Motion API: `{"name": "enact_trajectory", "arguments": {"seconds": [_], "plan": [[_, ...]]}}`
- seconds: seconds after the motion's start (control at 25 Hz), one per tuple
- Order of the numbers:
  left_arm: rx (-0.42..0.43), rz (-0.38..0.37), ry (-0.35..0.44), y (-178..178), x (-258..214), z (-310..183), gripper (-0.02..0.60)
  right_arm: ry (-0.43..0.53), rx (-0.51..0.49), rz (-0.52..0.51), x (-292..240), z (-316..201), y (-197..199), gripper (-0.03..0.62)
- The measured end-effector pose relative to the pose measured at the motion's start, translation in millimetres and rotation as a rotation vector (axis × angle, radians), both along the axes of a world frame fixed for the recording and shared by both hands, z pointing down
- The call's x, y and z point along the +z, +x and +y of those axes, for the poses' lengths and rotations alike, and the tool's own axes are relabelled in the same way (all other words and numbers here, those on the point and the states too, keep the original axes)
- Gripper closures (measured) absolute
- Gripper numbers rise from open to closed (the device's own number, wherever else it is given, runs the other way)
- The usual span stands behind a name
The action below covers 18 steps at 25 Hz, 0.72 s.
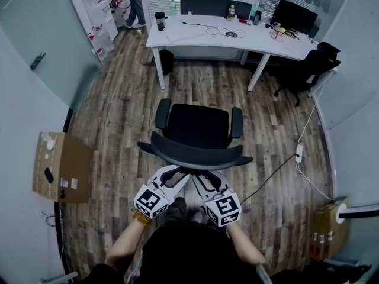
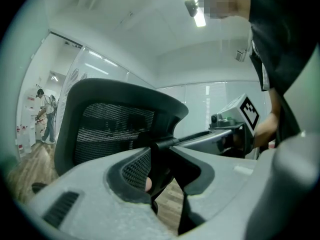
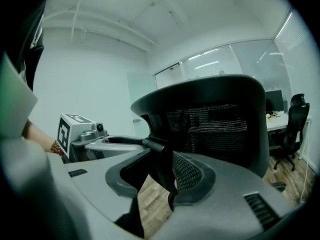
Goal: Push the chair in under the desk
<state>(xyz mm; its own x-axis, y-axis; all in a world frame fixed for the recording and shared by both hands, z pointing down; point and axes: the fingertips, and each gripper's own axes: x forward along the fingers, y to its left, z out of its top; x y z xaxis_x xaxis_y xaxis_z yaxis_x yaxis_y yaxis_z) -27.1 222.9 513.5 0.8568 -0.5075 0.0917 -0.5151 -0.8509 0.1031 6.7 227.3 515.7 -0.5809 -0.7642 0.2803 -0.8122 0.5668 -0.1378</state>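
A black mesh office chair (image 1: 198, 126) stands on the wood floor, its seat facing the white desk (image 1: 237, 37) at the far end of the room. I stand right behind its curved backrest (image 1: 195, 154). My left gripper (image 1: 176, 173) and my right gripper (image 1: 206, 179) reach side by side to the black support post behind the backrest. In the left gripper view the jaws of the left gripper (image 2: 162, 166) clamp that post under the mesh back (image 2: 115, 124). In the right gripper view the right gripper (image 3: 160, 176) grips the same post from the other side.
A cardboard box (image 1: 62, 167) sits by the left wall, another box (image 1: 328, 226) at the lower right. A second black chair (image 1: 311, 70) stands at the desk's right end. A cable (image 1: 278, 167) crosses the floor on the right. A bin (image 1: 166, 61) stands by the desk leg.
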Motion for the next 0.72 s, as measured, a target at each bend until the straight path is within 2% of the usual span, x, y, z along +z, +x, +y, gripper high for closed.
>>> {"name": "enact_trajectory", "arguments": {"seconds": [0.72], "plan": [[0.019,0.019,0.019,4,1,-61,0.472,0.001,0.07,0.008,2,-60,4,0.461]]}}
